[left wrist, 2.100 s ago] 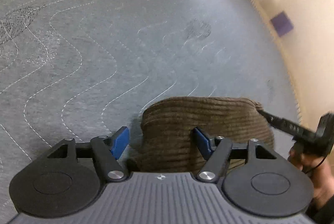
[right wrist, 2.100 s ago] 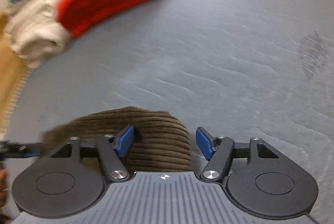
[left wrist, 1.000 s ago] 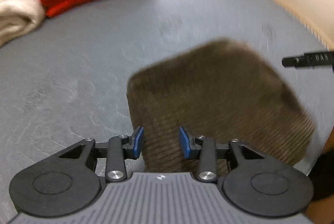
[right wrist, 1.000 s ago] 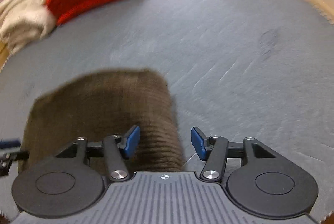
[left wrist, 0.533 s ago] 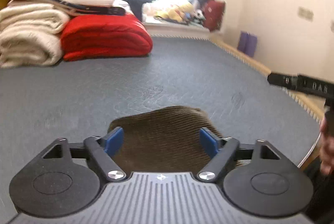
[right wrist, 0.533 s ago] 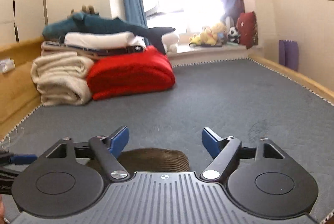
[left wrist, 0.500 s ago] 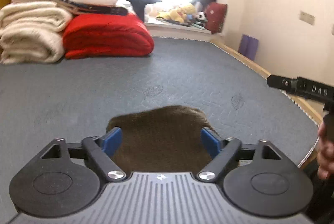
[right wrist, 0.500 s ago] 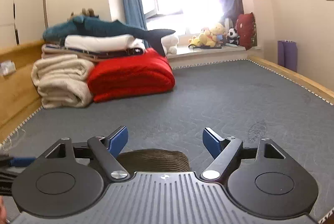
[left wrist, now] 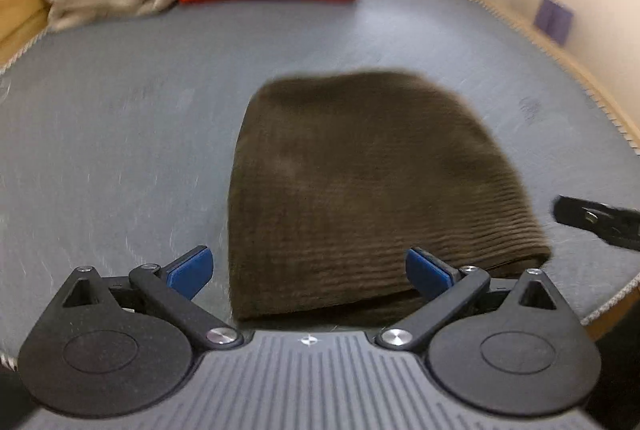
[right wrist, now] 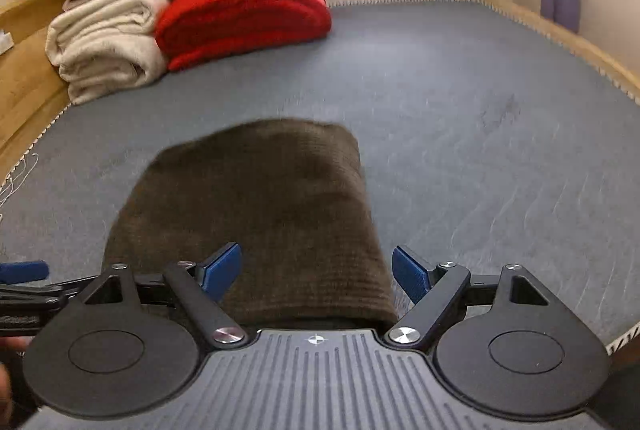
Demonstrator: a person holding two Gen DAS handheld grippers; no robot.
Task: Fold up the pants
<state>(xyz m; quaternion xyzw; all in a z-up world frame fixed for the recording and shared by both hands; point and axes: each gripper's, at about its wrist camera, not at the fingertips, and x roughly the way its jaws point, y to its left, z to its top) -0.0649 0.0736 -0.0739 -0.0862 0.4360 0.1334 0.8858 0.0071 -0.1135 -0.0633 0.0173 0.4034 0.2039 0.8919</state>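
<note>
The brown corduroy pants (left wrist: 360, 181) lie folded into a compact rectangle on the grey mattress (left wrist: 120, 117), near its front edge. They also show in the right wrist view (right wrist: 260, 213). My left gripper (left wrist: 308, 270) is open and empty, just short of the pants' near edge, toward their left side. My right gripper (right wrist: 316, 272) is open and empty over the near right part of the pants. The tip of the right gripper shows at the right edge of the left wrist view (left wrist: 596, 220).
A red folded blanket (right wrist: 240, 17) and a cream folded blanket (right wrist: 104, 41) are stacked at the far left of the mattress, with more bedding and a teal plush on top. The mattress's trimmed edge (right wrist: 560, 41) runs along the right by a wall.
Both grippers have tilted down from looking across the room to looking at the folded pants. Both stay open; the pants lie still.
</note>
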